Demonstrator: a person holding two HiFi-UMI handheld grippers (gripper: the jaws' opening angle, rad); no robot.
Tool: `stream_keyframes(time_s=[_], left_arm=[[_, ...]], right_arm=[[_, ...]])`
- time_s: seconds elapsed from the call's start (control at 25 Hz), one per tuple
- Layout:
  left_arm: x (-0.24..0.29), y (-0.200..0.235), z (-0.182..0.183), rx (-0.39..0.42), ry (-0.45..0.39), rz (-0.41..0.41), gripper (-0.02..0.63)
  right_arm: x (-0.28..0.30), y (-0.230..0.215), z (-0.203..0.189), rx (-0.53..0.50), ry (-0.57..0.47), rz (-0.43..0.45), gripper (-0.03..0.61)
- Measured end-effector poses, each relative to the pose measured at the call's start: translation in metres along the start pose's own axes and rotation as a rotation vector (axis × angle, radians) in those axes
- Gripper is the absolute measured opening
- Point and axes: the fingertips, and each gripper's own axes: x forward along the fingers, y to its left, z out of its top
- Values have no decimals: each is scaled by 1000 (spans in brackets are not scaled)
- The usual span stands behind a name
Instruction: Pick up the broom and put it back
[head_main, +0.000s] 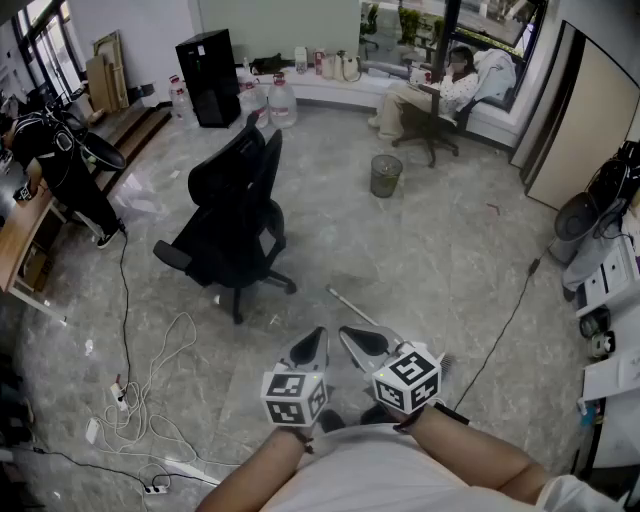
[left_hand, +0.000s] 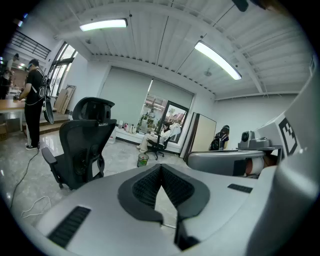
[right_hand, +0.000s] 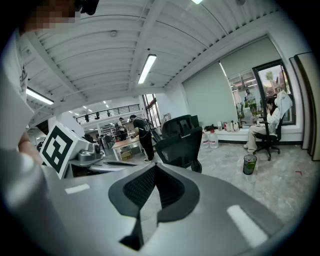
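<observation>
The broom's thin white handle (head_main: 352, 306) lies aslant on the grey floor just beyond both grippers; its lower end disappears behind the right gripper, and its head is hidden. My left gripper (head_main: 316, 336) and right gripper (head_main: 348, 334) hang side by side low in the head view, tips pointing forward and slightly down, above the floor and apart from the handle. In the left gripper view the left gripper (left_hand: 161, 167) has its jaws together with nothing between them. The right gripper (right_hand: 155, 167) is likewise shut and empty in its own view.
A black office chair (head_main: 235, 215) stands ahead to the left. A green waste bin (head_main: 386, 175) sits farther back, and a person sits on a chair (head_main: 430, 95) by the window. White cables (head_main: 150, 390) lie on the floor at left. A person (head_main: 60, 160) stands by a desk.
</observation>
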Motion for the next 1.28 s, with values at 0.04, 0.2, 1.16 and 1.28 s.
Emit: stream_keyframes(time_s=[0.04,0.2,1.16,1.28], left_arm=[[0,1,1,0,1,-1,6],[2,3,6,3,-6,-3,6],[221,74,59,6,77,87,6],[286,86,75,-21,92,86,6]], right_arm=[[1,0,0,-1,0,-2,2],[4,-1,4,6,-9,12,2],[105,-281,40,115,-11,-25,3],[142,-341,46,113,33,17,3]])
